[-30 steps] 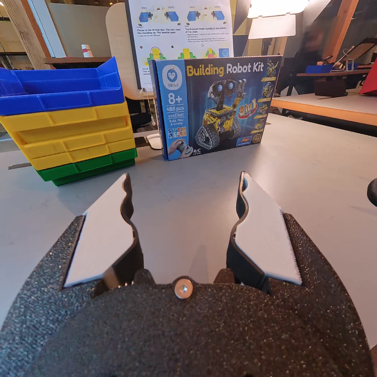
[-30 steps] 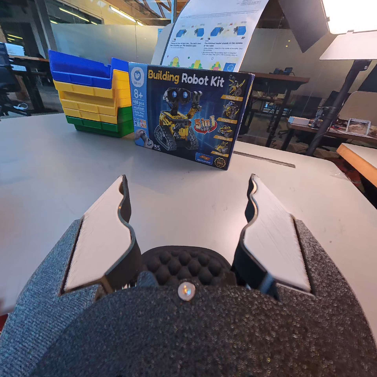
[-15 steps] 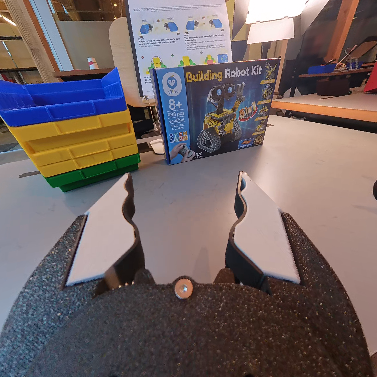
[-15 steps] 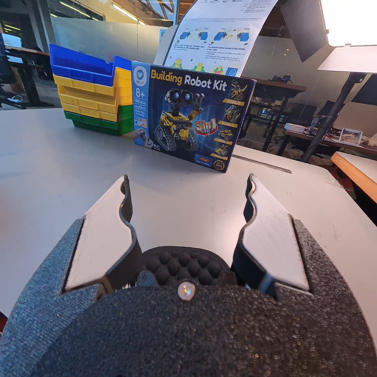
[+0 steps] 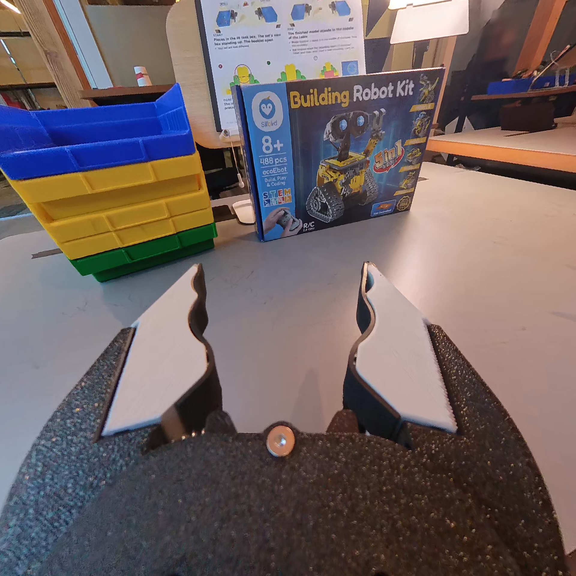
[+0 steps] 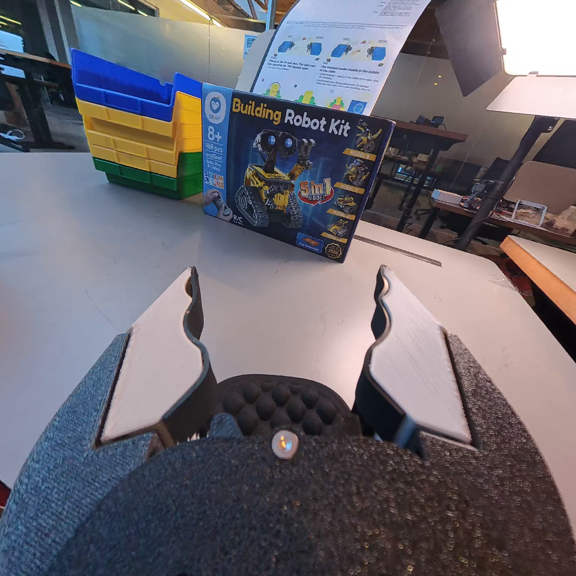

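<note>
Grey, matte and faintly scuffed, the flat desk (image 5: 467, 280) carries everything here. Both tongs have white ribbed plastic plates with wavy black inner edges, set in speckled dark foam bodies. The left tongs (image 5: 282, 271) are released, spread wide over bare desk and holding nothing; the right tongs (image 6: 286, 274) are likewise spread and empty, with a dimpled black pad showing between their roots.

From the left tongs, the glossy dark-blue cardboard box with a yellow tracked robot printed on it (image 5: 339, 156) stands upright at 12 o'clock, well apart from the tips. At 10 o'clock sits a nested stack of ridged plastic bins, blue on top, yellow in the middle, green at the bottom (image 5: 118, 187), just beside the box's left edge.

From the right tongs, the box (image 6: 290, 174) stands at 12 o'clock, turned slightly, and the bins (image 6: 140, 131) at 11 o'clock behind it. A white printed sheet (image 6: 327, 62) curves up behind the box.
</note>
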Tool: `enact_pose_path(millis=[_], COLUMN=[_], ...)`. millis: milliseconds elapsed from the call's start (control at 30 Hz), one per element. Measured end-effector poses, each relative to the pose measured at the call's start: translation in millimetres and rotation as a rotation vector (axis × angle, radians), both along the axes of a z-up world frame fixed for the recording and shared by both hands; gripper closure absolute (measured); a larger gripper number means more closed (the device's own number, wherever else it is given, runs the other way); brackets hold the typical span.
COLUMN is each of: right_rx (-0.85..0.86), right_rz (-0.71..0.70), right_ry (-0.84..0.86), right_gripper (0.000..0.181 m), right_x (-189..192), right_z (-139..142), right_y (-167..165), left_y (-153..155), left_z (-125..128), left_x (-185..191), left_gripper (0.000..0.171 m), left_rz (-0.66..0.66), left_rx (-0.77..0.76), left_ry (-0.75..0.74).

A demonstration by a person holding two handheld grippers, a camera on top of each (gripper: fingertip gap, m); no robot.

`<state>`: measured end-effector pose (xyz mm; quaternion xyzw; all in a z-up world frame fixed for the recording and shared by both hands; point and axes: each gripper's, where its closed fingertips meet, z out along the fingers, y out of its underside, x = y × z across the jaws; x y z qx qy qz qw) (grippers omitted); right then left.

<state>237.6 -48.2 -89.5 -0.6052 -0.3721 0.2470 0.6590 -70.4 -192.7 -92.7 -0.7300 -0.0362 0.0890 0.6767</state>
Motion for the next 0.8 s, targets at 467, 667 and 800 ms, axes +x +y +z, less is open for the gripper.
enact_pose_path(millis=[467, 667, 800], right_rx=[0.269, 0.131, 0.045], right_rz=[0.581, 0.770, 0.734], right_ry=[-0.124, -0.060, -0.097], right_gripper=[0.168, 0.180, 0.181], right_x=[-131.2, -177.9, -192.8], right_z=[63.8, 76.4, 58.7], right_y=[-145.7, -193.4, -187.6], left_y=[85.6, 132.5, 150.1], left_z=[16.0, -0.9, -12.0], left_x=[25.9, 43.1, 55.2], left_gripper=[0.166, 0.171, 0.171], left_rz=[-0.049, -0.020, -0.009], left_rx=[-0.166, -0.267, -0.304], left_ry=[0.285, 0.452, 0.541])
